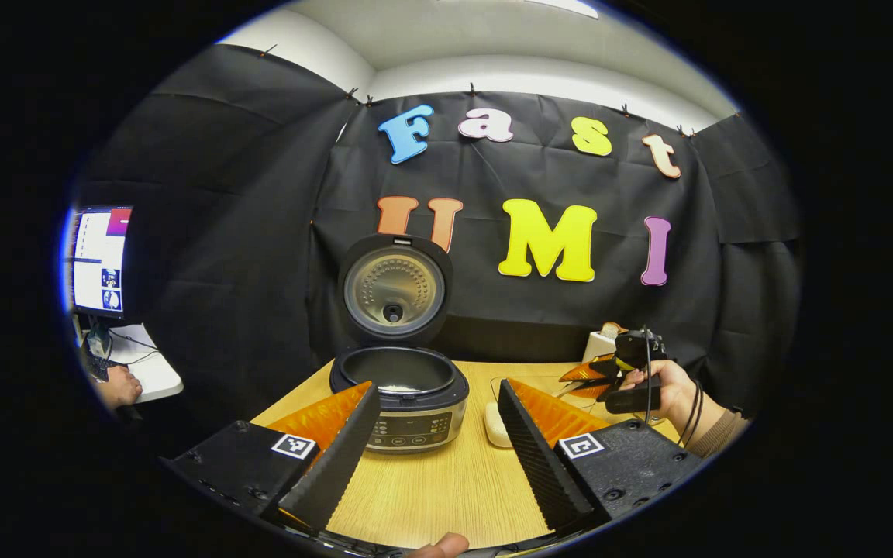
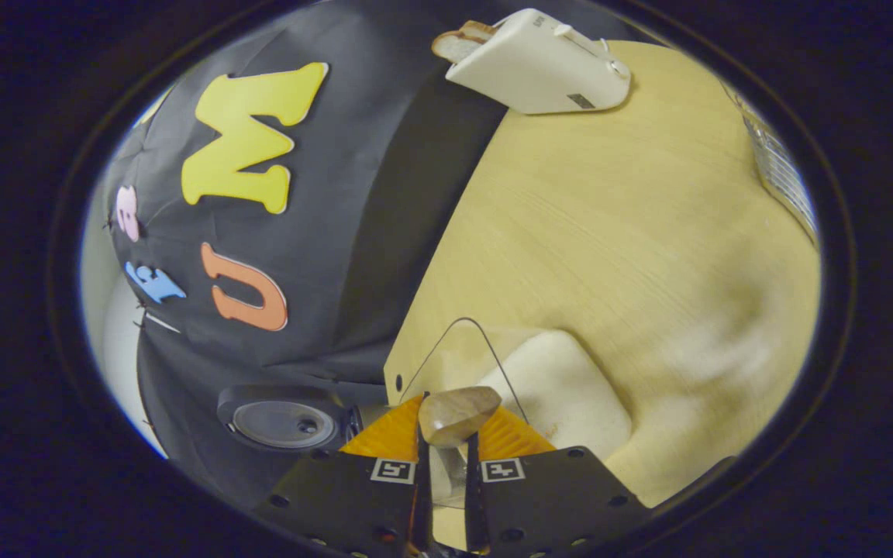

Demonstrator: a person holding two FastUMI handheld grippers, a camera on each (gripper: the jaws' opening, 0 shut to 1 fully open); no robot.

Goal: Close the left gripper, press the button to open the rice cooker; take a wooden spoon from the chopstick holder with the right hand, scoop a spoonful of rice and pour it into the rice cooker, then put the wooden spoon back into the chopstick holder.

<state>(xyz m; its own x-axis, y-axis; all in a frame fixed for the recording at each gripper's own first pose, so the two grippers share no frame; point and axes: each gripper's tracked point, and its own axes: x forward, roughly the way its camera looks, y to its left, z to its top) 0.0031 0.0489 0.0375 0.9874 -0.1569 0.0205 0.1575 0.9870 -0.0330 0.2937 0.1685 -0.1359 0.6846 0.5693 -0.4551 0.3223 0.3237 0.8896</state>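
Observation:
The rice cooker [image 1: 408, 403] stands on the wooden table [image 1: 446, 480] with its lid [image 1: 394, 291] raised upright and the inner pot showing. My left gripper [image 1: 439, 446] is open just in front of it, its fingers wide apart and holding nothing. Off to the right, a hand [image 1: 675, 391] holds my right gripper [image 1: 598, 376] above the table. In the right gripper view, that gripper [image 2: 443, 446] is shut on the wooden spoon [image 2: 458, 415], whose bowl points forward. Just beyond the spoon is a white mound of rice [image 2: 567, 391] inside a clear container. The cooker lid [image 2: 284, 424] lies to its left.
A white toaster [image 2: 539, 66] with a slice of bread stands at the table's back edge, also the toaster [image 1: 598, 341]. A metal mesh object [image 2: 784, 167] sits at the frame's right rim. A monitor [image 1: 98, 260] and a person's hand [image 1: 117, 385] are far left.

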